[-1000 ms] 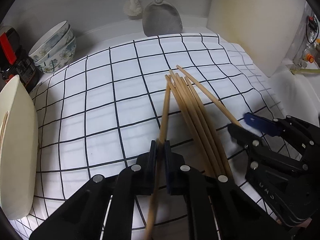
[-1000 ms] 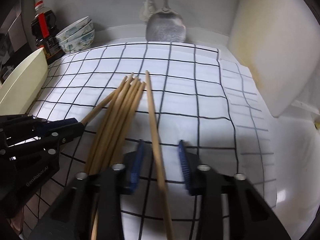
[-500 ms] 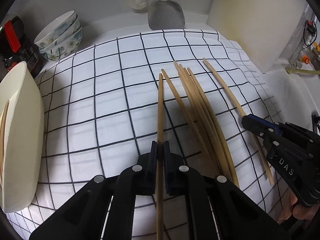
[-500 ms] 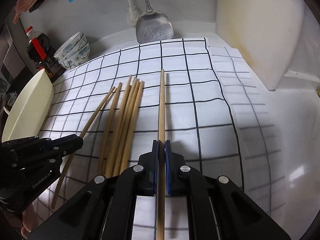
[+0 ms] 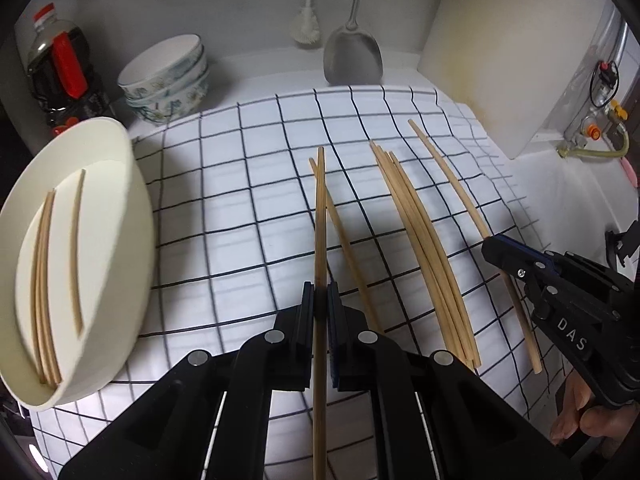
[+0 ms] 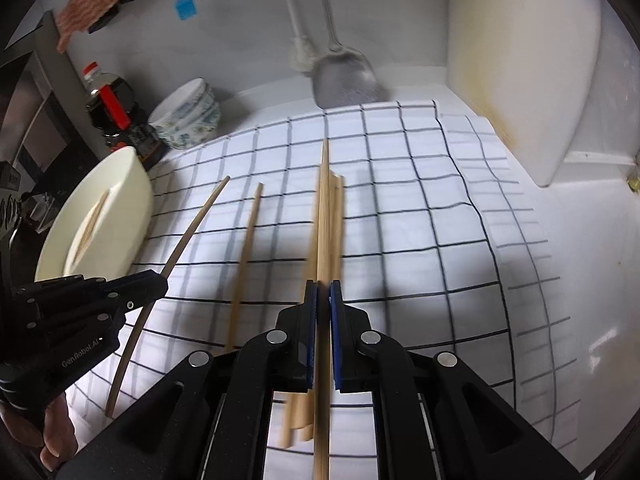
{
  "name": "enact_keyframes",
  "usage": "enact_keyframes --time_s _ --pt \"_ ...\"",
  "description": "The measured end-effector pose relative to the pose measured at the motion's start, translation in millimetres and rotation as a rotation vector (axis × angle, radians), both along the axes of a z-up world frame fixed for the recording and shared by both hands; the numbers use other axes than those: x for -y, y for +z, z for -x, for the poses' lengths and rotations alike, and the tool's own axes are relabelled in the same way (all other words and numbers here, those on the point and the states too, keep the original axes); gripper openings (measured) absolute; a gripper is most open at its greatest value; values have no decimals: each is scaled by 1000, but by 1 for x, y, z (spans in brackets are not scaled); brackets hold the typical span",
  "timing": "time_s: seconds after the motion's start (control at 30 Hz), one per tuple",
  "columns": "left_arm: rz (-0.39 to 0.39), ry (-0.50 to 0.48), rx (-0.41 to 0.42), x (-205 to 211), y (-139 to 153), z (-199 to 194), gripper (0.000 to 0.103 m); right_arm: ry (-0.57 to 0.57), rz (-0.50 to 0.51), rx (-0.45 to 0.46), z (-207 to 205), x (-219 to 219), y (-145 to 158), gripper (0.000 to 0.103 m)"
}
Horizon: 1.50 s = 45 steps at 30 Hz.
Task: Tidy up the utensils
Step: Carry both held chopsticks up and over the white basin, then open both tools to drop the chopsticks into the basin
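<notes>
The left gripper [image 5: 319, 306] is clamped on a single wooden chopstick [image 5: 320, 240], its jaws pinched together with the stick running straight out between them, far tip raised over the checked cloth [image 5: 224, 216]. The right gripper [image 6: 323, 312] is likewise clamped on one chopstick [image 6: 323, 216], which points away toward the far wall.

On the cloth lie the loose chopsticks: one single stick [image 5: 348, 248] just right of the left gripper's held one, crossing under it near the far tip, and a bundle of several [image 5: 424, 248] lying side by side further right. In the right wrist view this bundle sits directly beneath the right gripper's stick.

At the left edge of the cloth rests a cream oval dish [image 5: 120, 184], tilted in view, with a few chopsticks [image 5: 48, 280] already lying inside it — two or three close together and one a little apart.

Along the far wall stand stacked patterned bowls [image 5: 168, 76], a dark bottle with a red label [image 5: 60, 60], a hanging metal spatula [image 5: 352, 56] and a white brush [image 5: 306, 28]. A pale cutting board [image 5: 512, 48] leans at the far right. A person's fingers [image 5: 580, 412] show under the right gripper's handle.
</notes>
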<state>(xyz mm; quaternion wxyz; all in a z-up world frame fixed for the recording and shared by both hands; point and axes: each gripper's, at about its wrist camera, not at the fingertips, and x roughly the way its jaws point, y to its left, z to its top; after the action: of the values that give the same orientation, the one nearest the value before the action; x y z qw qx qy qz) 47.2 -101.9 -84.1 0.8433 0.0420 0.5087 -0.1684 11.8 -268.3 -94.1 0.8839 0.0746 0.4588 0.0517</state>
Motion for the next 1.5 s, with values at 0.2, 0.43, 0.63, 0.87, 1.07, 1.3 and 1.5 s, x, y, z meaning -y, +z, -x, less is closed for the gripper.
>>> enact_keyframes --time_s 0.2,0.43,0.63,0.87,1.07,1.3,1.5 --pt "27 26 53 -35 32 4 7 35 -2 37 2 -31 25 6" --pt "53 82 113 -88 66 3 7 105 -6 90 -4 -80 55 6" --pt "39 136 145 -144 80 -4 7 175 -36 111 -22 -133 69 6" --pt "-1 220 129 -209 72 -23 7 272 -75 94 -50 -208 66 6" --pt "-13 266 107 -250 56 -37 7 301 -115 42 -74 -253 54 6" --pt "-16 279 66 -273 32 -56 7 302 -128 -29 -103 -289 36 6" --pt "-1 281 29 -279 13 -68 7 291 -116 -92 -118 -307 18 6"
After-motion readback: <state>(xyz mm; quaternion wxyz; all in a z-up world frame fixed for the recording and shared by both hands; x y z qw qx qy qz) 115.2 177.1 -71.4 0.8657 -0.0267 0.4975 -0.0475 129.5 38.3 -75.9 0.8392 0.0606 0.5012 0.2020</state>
